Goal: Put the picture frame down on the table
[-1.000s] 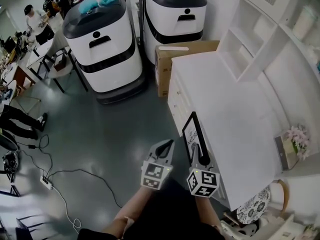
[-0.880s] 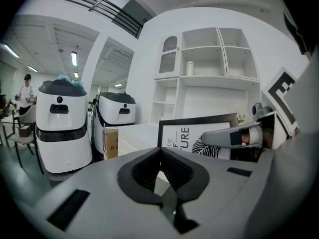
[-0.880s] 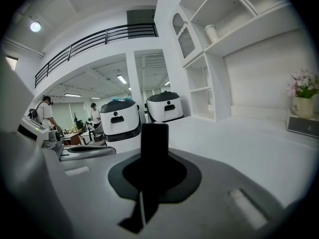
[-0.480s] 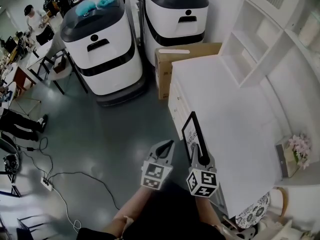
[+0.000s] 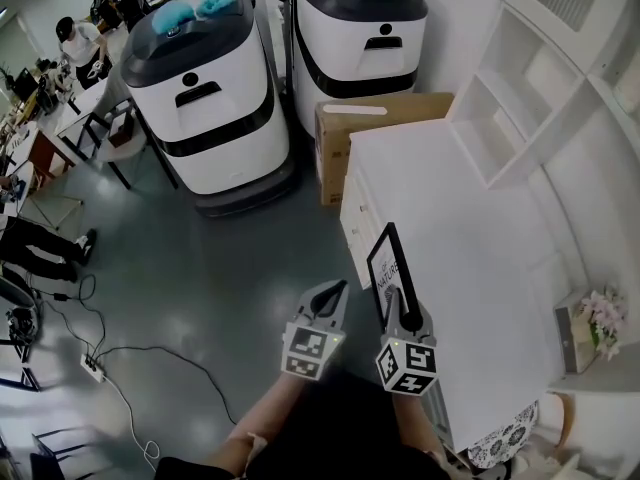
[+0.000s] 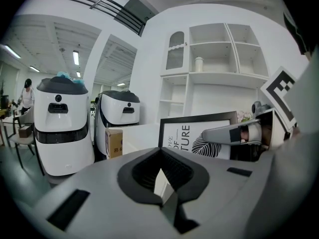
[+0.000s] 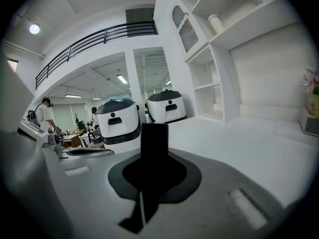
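I'm gripping the picture frame [image 5: 386,266] in my right gripper [image 5: 398,306], jaws pinched tight on its near edge. The frame is standing upright, sticking forward from the jaws, over the left front edge of the white table [image 5: 470,218]. Can't tell if it's touching the top. My left gripper [image 5: 328,298] is hovering just left of it, jaws closed, empty.

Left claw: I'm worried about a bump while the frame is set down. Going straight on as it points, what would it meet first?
Probably the white table's drawer-fronted side, just left of the picture frame. The left claw aims at it, though depth is unclear.
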Available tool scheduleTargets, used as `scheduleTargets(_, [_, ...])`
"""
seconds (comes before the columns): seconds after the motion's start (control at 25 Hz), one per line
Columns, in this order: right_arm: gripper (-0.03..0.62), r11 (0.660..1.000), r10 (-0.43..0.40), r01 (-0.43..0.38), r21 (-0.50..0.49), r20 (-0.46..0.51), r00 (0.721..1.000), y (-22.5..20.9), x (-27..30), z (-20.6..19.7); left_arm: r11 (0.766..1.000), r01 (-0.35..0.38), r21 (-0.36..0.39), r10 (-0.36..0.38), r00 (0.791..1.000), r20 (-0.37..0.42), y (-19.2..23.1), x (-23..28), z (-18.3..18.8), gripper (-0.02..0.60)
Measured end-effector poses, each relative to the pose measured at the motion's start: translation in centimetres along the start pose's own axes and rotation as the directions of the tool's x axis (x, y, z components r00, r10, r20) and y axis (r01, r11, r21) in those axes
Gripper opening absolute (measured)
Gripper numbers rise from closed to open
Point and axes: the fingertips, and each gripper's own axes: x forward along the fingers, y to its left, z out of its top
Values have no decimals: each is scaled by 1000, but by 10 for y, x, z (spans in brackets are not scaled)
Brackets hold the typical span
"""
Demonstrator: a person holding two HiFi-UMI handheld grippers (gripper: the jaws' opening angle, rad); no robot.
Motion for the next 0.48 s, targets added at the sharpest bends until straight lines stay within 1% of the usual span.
scheduleTargets(0.28, [14, 1000, 11, -11, 8, 8, 1000, 0, 17, 8, 1000, -11, -7, 11, 1000, 3, 11, 10, 4, 12])
scheduleTargets(0.48, [14, 1000, 10, -10, 20, 12, 1000, 0, 21, 10, 1000, 5, -7, -5, 1000, 2, 10, 16, 7, 12])
